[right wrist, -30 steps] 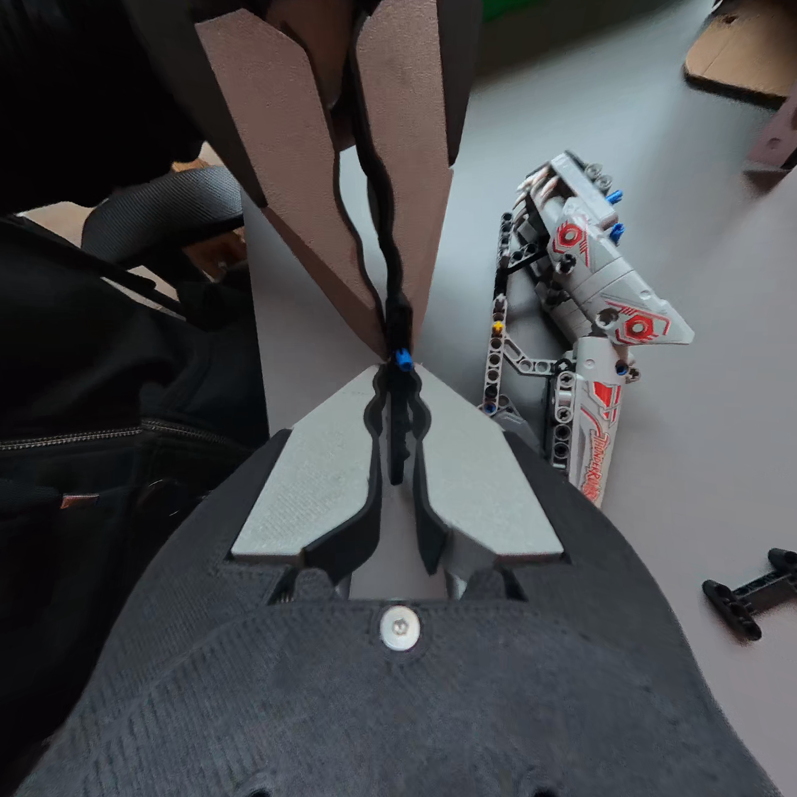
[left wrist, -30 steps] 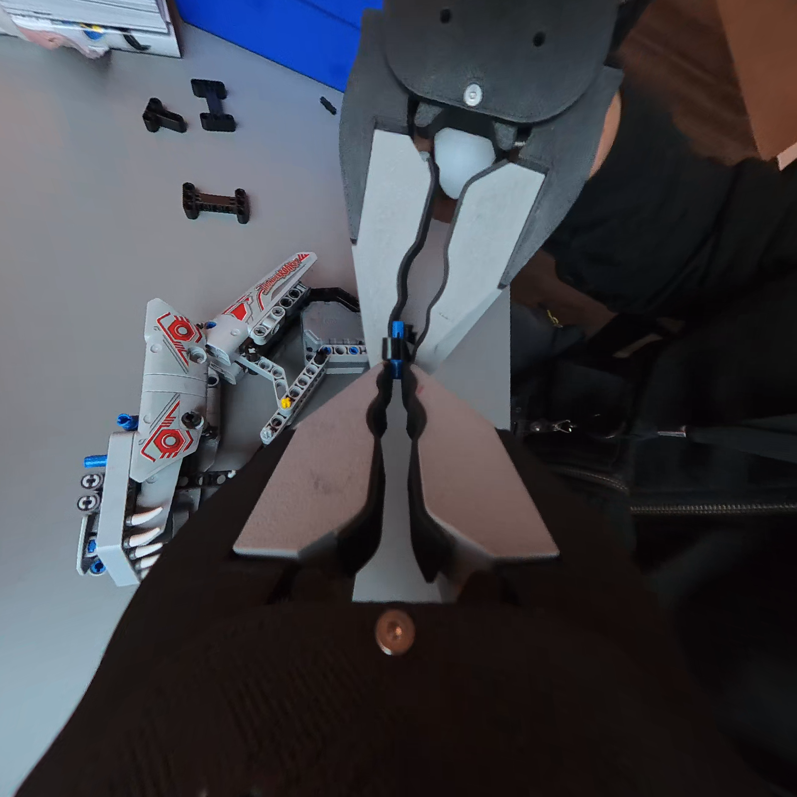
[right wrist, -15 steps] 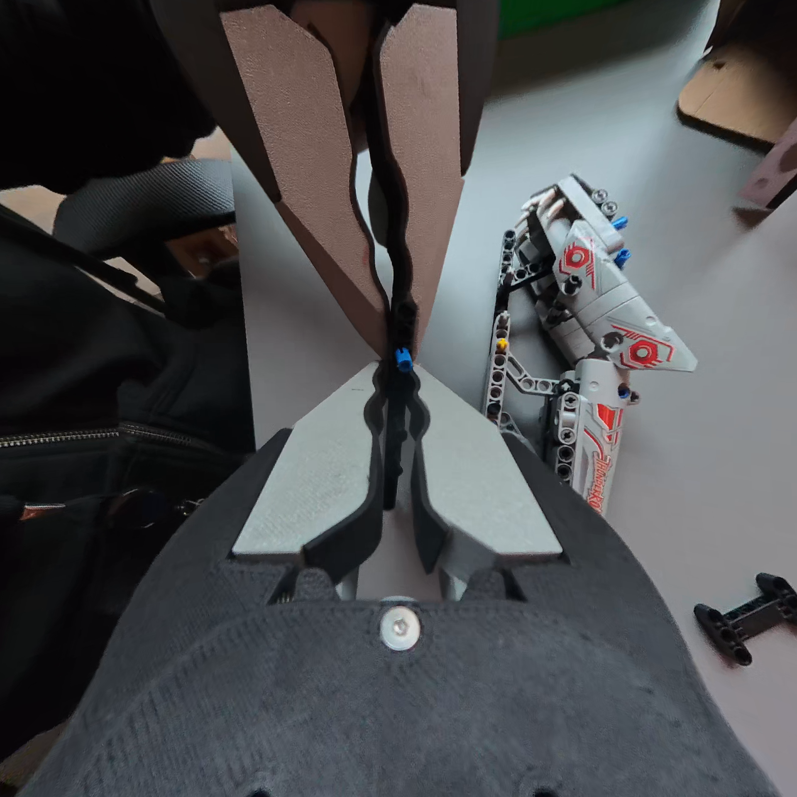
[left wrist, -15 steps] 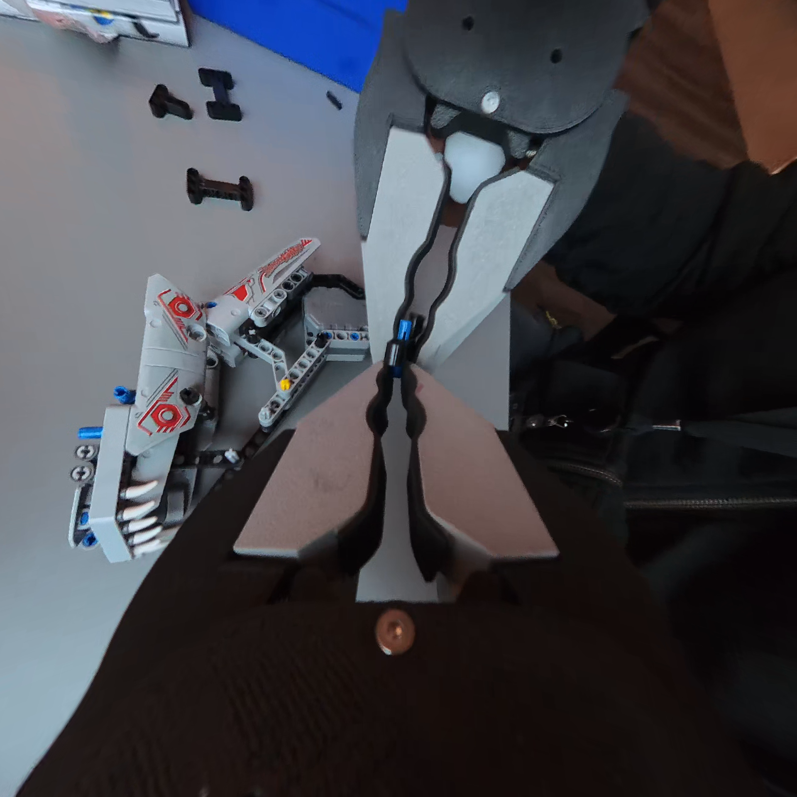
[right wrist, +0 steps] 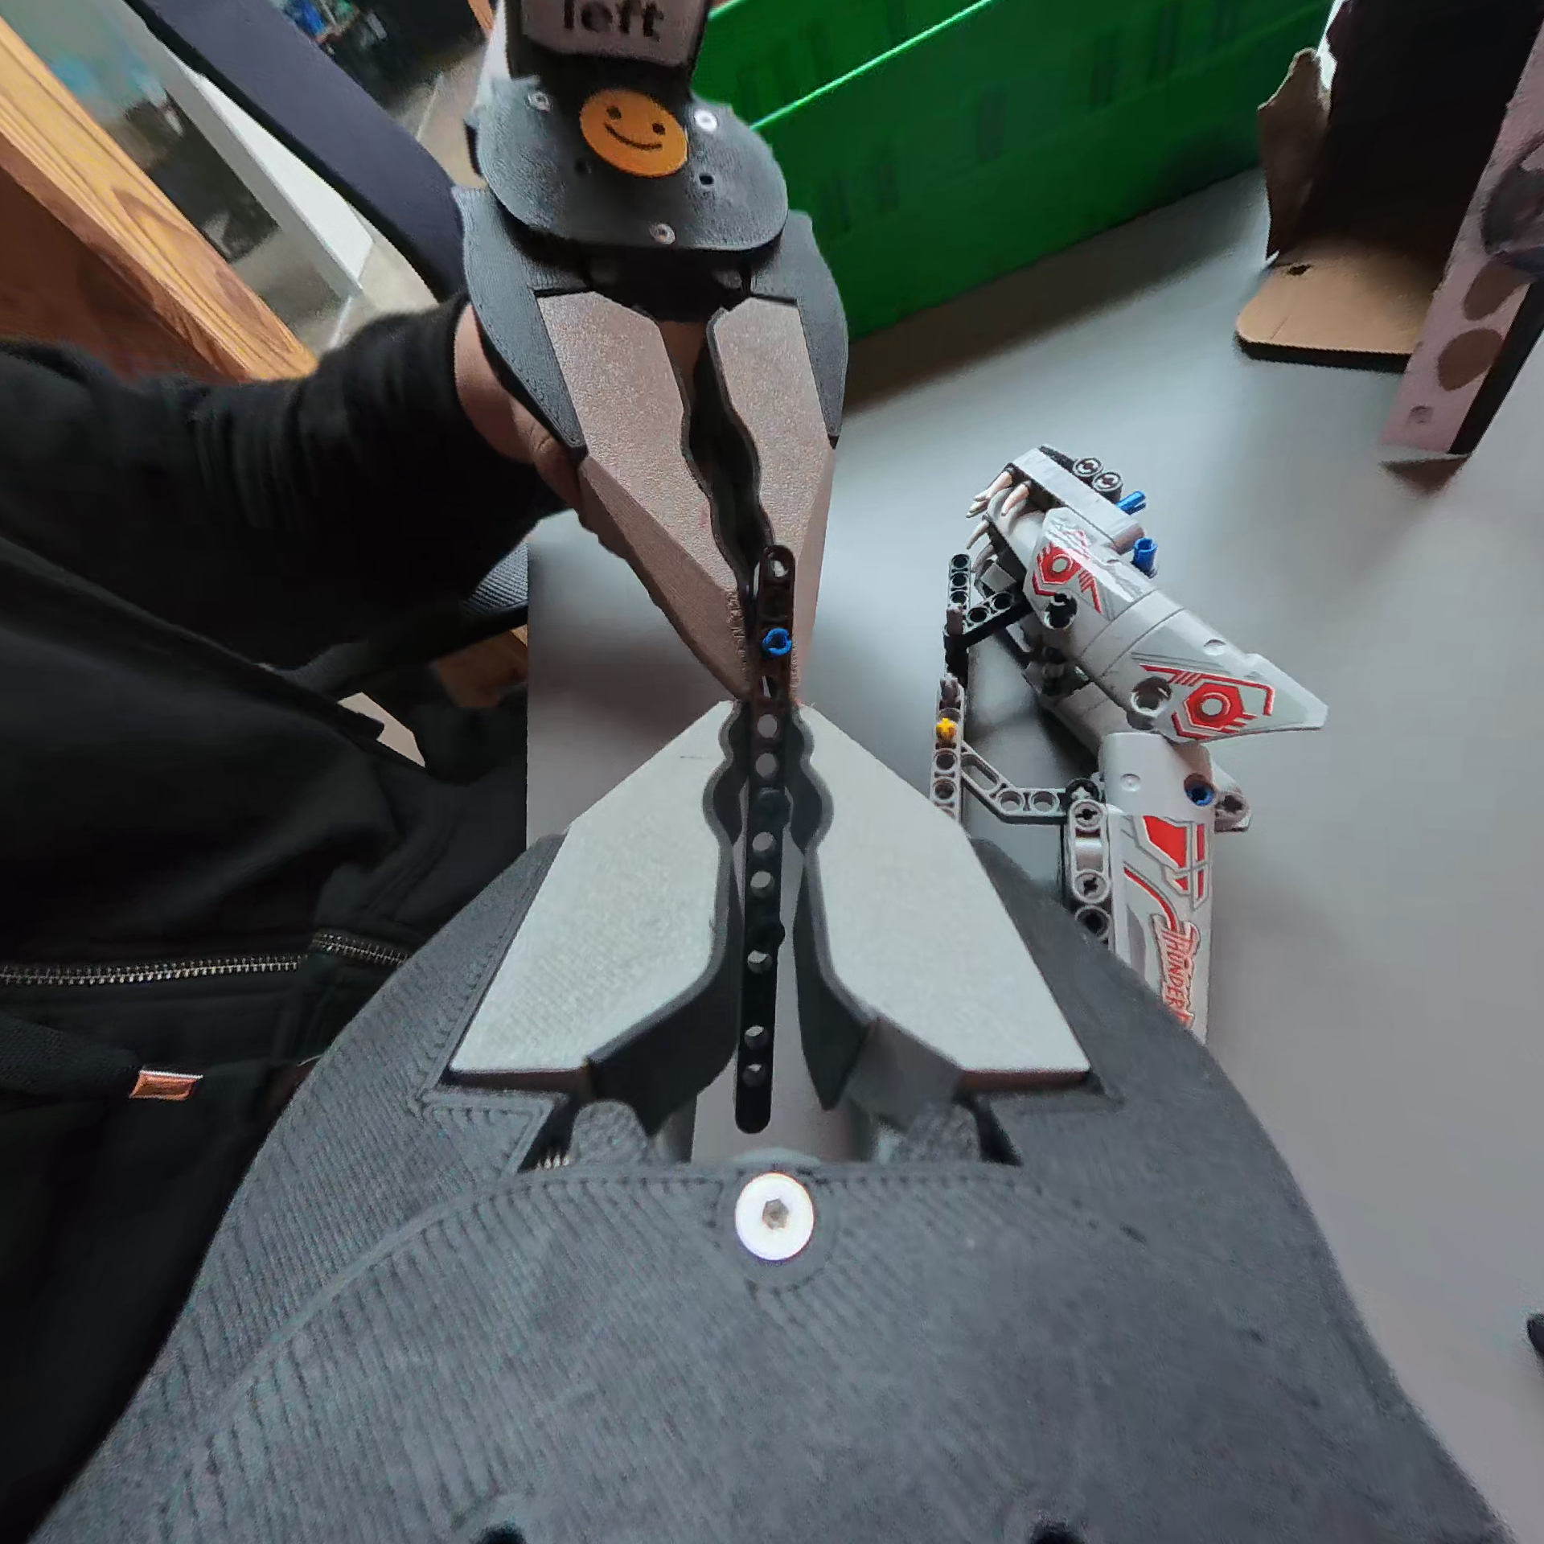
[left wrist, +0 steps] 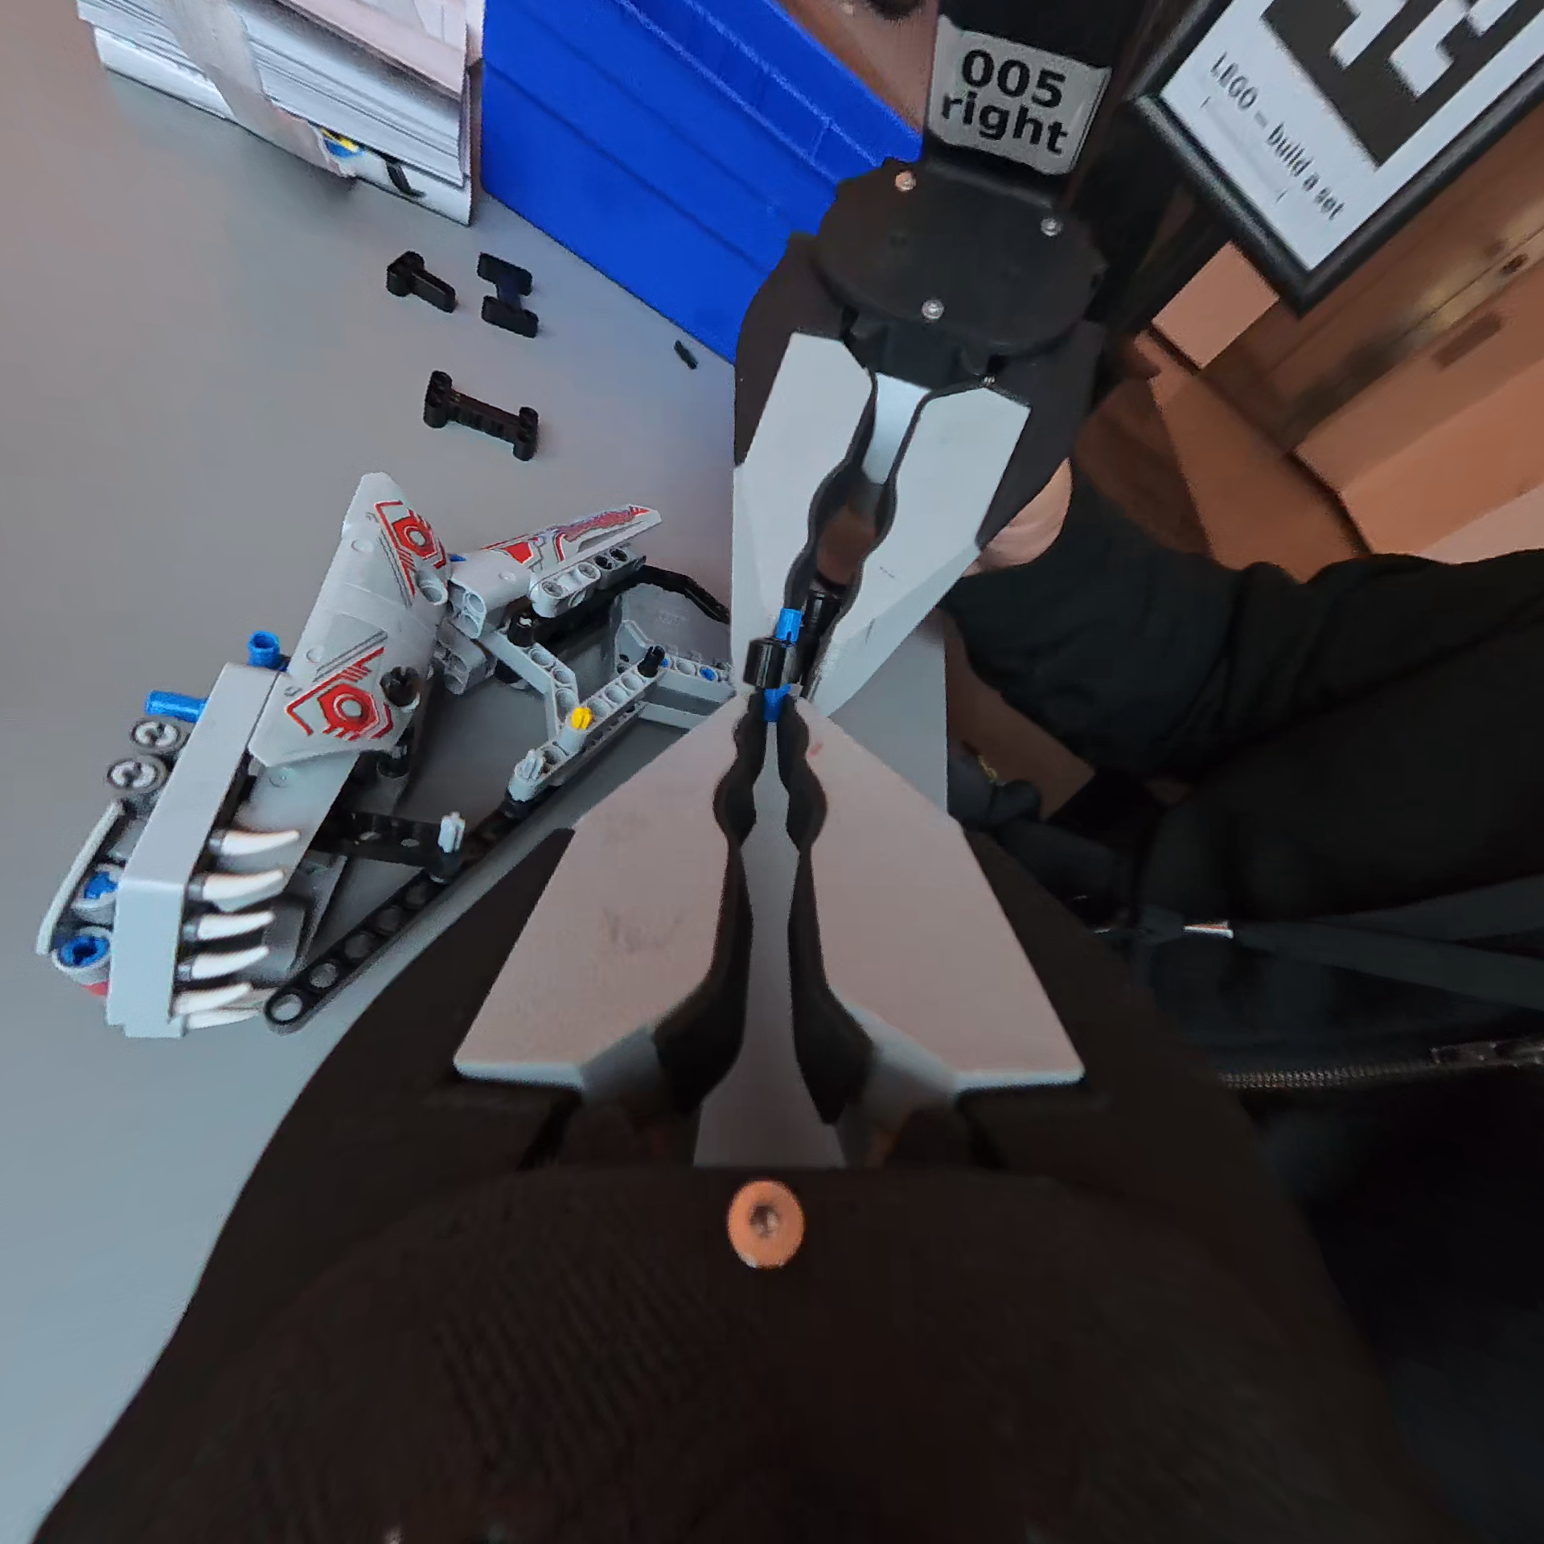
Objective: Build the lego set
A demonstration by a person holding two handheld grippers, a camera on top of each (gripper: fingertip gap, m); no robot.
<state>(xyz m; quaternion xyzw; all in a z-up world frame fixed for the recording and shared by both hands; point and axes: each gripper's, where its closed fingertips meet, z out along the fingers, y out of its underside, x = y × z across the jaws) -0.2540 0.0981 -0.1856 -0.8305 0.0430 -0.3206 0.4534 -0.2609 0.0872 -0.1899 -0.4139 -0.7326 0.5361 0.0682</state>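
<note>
My right gripper (right wrist: 764, 710) has grey fingers and is shut on a long black beam with holes (right wrist: 760, 877) that runs back between its fingers. My left gripper (left wrist: 773, 710) has brown fingers and is shut on a blue pin (left wrist: 775, 703) that sits in the beam. The two grippers meet tip to tip above the table's near edge. The pin's end shows in a beam hole (right wrist: 775, 641). The left gripper (right wrist: 764, 668) comes in from above in the right wrist view. The grey and red Lego model (left wrist: 334, 710) lies on the grey table, also in the right wrist view (right wrist: 1128, 710).
Three loose black connector pieces (left wrist: 480, 415) and a small black pin (left wrist: 685, 354) lie beyond the model. A blue bin (left wrist: 668, 167) and stacked booklets (left wrist: 292, 83) stand behind. A green bin (right wrist: 1003, 125) and cardboard (right wrist: 1337, 309) stand at the far side. A person's black sleeve (right wrist: 251, 468) is close. The grippers are tip to tip, or close to it.
Both grippers stay shut and tip to tip. Each view has pulled back and tilted, so the opposite gripper's body and the bins behind now show. The model has not moved.
</note>
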